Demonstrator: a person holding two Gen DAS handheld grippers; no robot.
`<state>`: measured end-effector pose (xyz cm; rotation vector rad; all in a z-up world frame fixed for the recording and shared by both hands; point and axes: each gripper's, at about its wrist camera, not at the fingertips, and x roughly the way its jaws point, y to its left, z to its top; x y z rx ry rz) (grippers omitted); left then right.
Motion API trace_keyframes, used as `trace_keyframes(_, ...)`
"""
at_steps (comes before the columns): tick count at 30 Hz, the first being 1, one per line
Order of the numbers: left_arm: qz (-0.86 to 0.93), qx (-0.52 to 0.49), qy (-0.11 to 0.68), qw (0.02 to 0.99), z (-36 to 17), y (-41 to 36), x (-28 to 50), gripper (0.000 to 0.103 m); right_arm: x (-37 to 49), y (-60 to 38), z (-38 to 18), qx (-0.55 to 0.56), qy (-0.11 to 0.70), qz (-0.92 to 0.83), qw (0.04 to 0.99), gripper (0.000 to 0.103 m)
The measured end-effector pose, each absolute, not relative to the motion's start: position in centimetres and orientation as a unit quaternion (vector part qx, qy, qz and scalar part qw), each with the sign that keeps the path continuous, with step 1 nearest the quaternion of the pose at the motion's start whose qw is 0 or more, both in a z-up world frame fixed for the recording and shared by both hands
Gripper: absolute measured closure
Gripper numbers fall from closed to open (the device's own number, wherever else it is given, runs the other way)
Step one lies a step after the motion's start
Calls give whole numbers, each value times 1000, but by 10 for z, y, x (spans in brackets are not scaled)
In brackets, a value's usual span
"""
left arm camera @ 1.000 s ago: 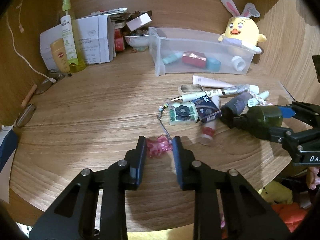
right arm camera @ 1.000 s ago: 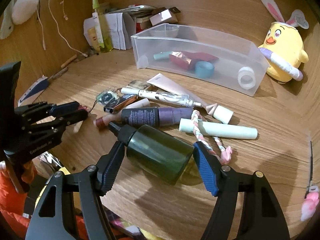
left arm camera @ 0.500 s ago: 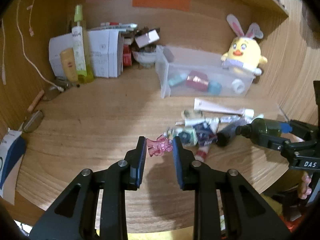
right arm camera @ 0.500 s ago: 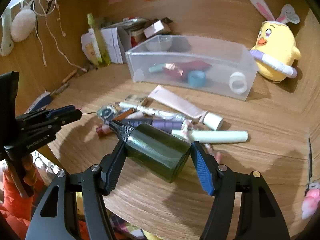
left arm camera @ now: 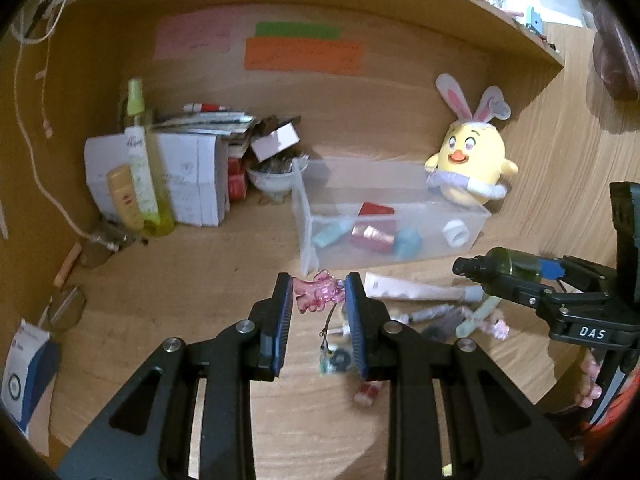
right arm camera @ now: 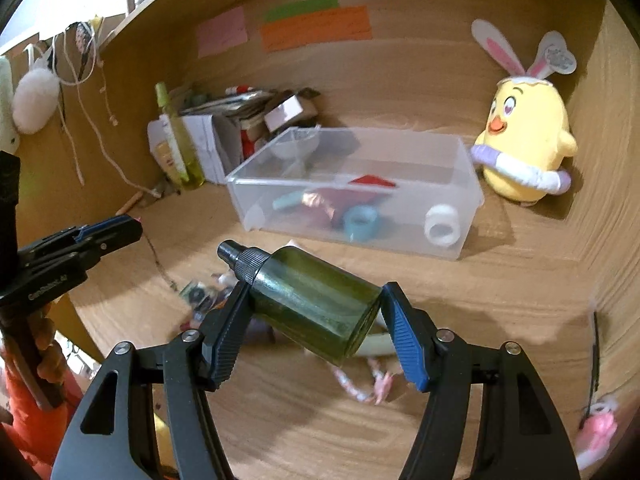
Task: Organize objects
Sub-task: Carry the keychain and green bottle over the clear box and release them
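- Carrying step: left gripper, jaws narrow, pinches a pink charm just short of the clear bin.
- Right gripper, jaws half-wide, clamps a green spray bottle before the same bin; next, both loads likely go over its rim.

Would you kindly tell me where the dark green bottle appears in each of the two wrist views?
Left wrist view: the dark green bottle is at the right edge, lying sideways in the right gripper, cap pointing left.
Right wrist view: it fills the centre foreground, gripped across its body, cap up-left.
Shared landmark: the clear plastic bin, which sits behind the bottle in both.
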<state>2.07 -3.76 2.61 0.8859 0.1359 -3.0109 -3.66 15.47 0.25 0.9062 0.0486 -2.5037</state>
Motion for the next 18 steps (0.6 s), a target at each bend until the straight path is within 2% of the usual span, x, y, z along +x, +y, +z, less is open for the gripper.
trace_keyframes(18, -967, 250, 51, -20, 65, -27, -28, 77, -84, 179, 29, 293, -2, -933, 210, 41)
